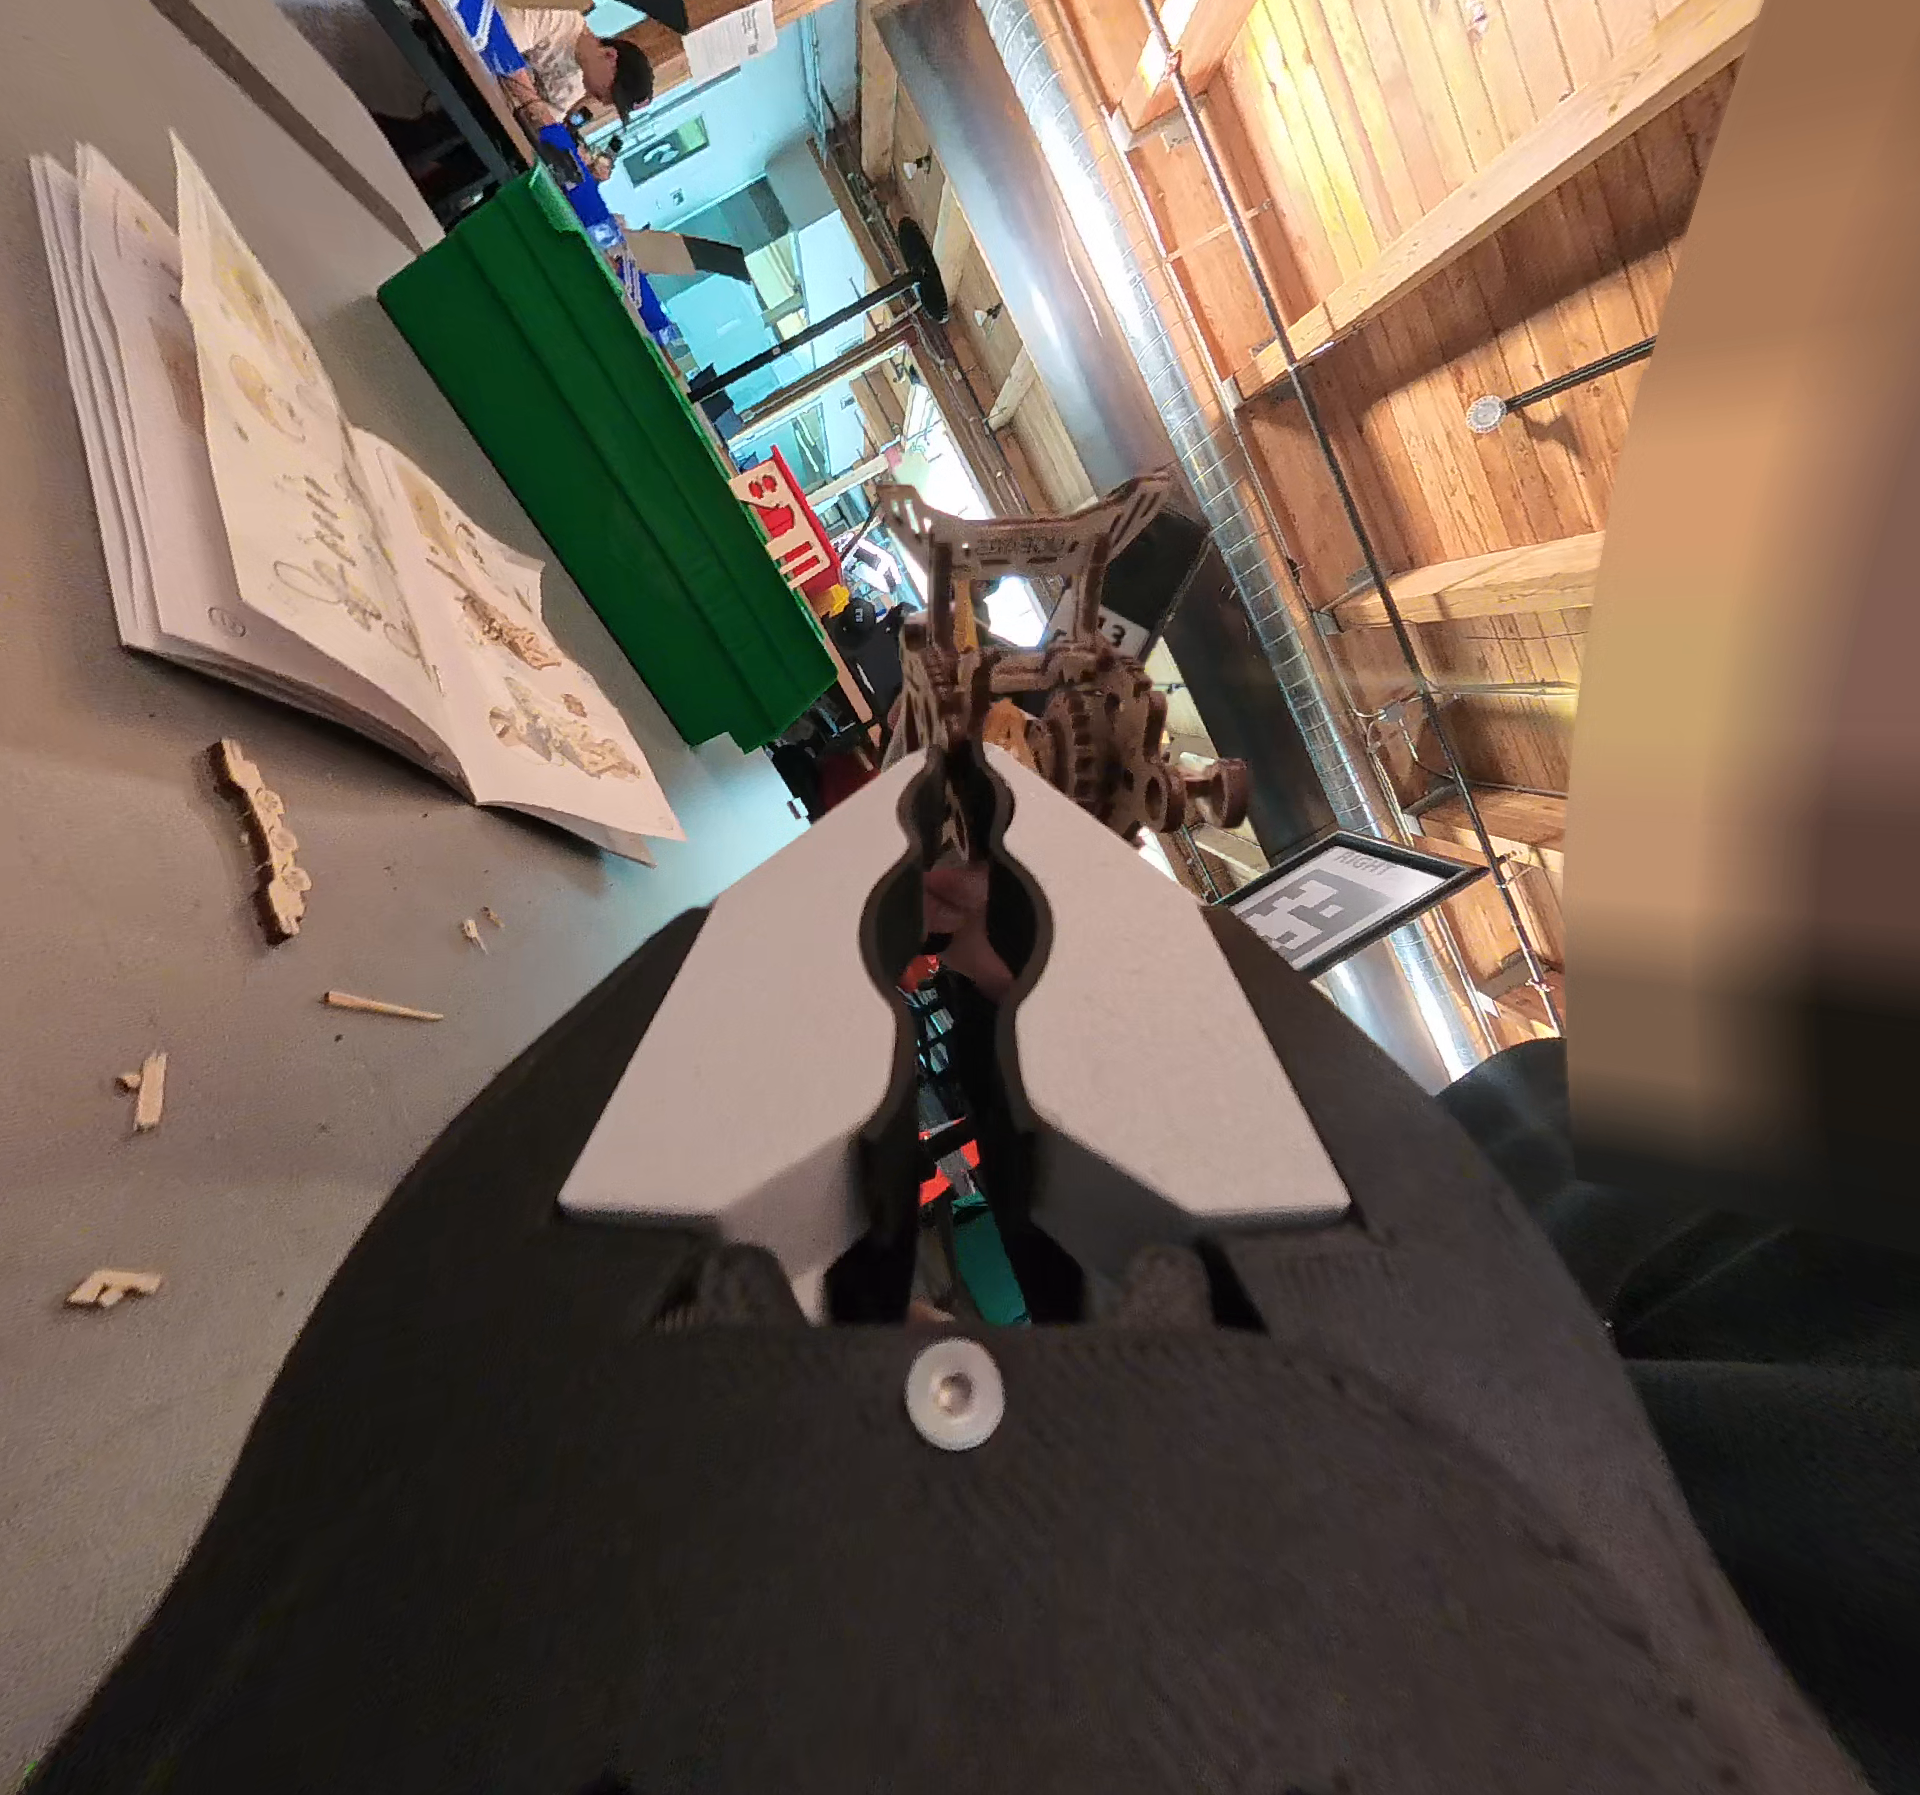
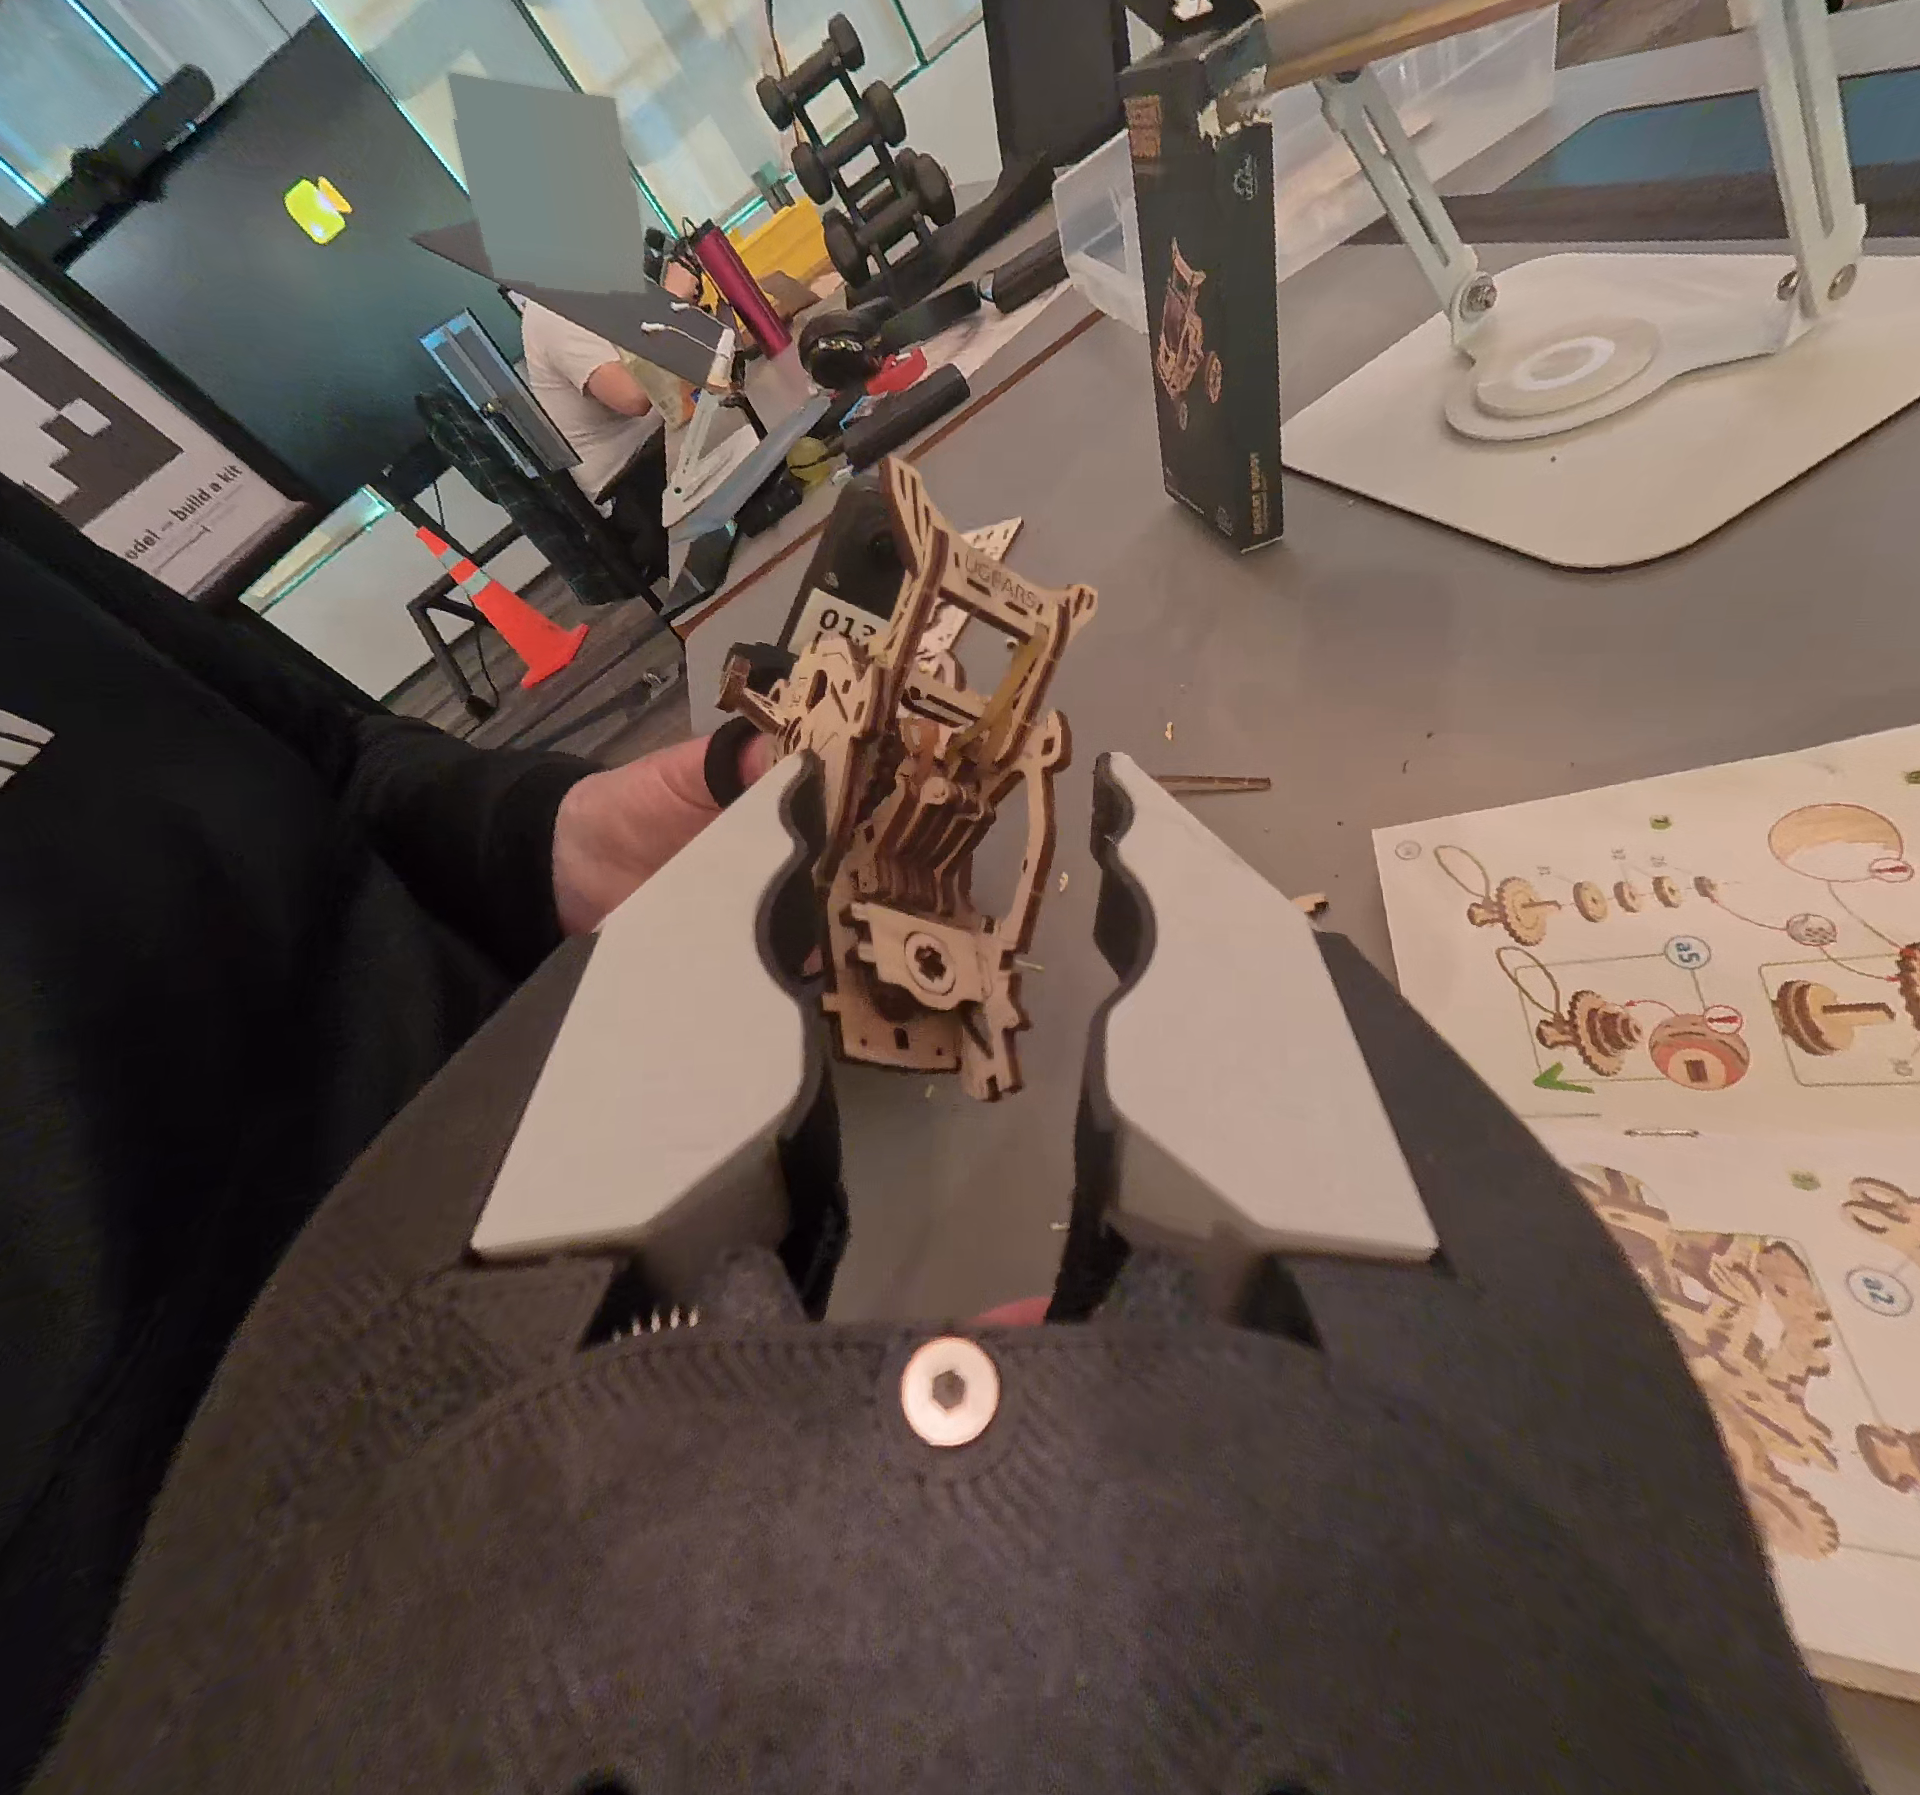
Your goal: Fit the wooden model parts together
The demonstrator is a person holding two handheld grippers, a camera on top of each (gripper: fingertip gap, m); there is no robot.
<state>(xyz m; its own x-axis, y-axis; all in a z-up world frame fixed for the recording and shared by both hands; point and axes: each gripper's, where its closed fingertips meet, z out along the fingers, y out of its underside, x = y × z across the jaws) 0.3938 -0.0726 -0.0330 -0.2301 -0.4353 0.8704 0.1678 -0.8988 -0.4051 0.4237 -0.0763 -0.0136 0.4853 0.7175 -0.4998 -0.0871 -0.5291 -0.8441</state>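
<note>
Two views give us two different accounts of the same wooden model (image 2: 925,810). Nearest in the right wrist view, our right gripper (image 2: 940,800) stands with its grey fingers (image 2: 665,1007) spread wide; the model sits in the gap between them, and we cannot tell whether either finger touches it. A bare hand (image 2: 644,820) with a dark fingertip cover steadies the model from the left. Only this view shows the open instruction sheets (image 2: 1662,966) on the right of the grey table (image 2: 1351,665), the dark kit box (image 2: 1210,291) standing upright farther back, and a white stand (image 2: 1621,332) beyond it.

Our left wrist view shows what the other hides: the left gripper (image 1: 951,779) closed narrow, its tips clamped on a thin edge of the model (image 1: 1039,685), which is held up in the air above the table. To the left lie an open booklet (image 1: 343,519), a strip of wood (image 1: 260,841) and small offcuts (image 1: 145,1085). Farther off sits a green bin (image 1: 592,488); its contents are hidden from us.
</note>
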